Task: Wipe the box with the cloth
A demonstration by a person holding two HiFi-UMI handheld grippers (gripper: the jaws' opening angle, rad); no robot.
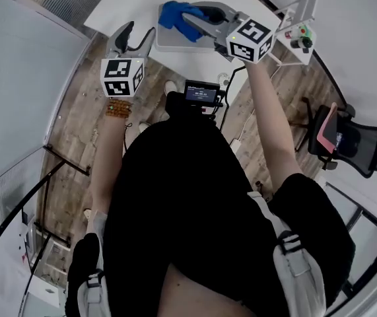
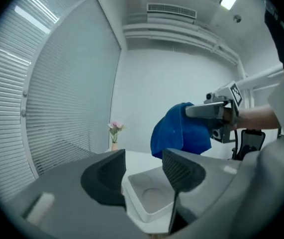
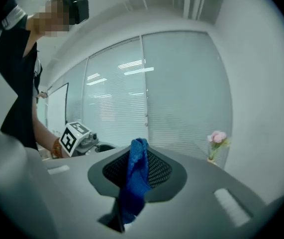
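- Right gripper (image 3: pixel 138 156): fingers pinched shut on the blue cloth (image 3: pixel 134 183), which is bunched between them and hangs past the tips.
- Left gripper (image 2: pixel 144 163): fingers spread wide, clamping nothing. The white box (image 2: pixel 149 198) sits in the gap just beyond them, on the white tabletop (image 1: pixel 135 5).
- The cloth is at the box's far side from the left fingers.
- Pink flowers (image 2: pixel 115 127) stand well beyond.
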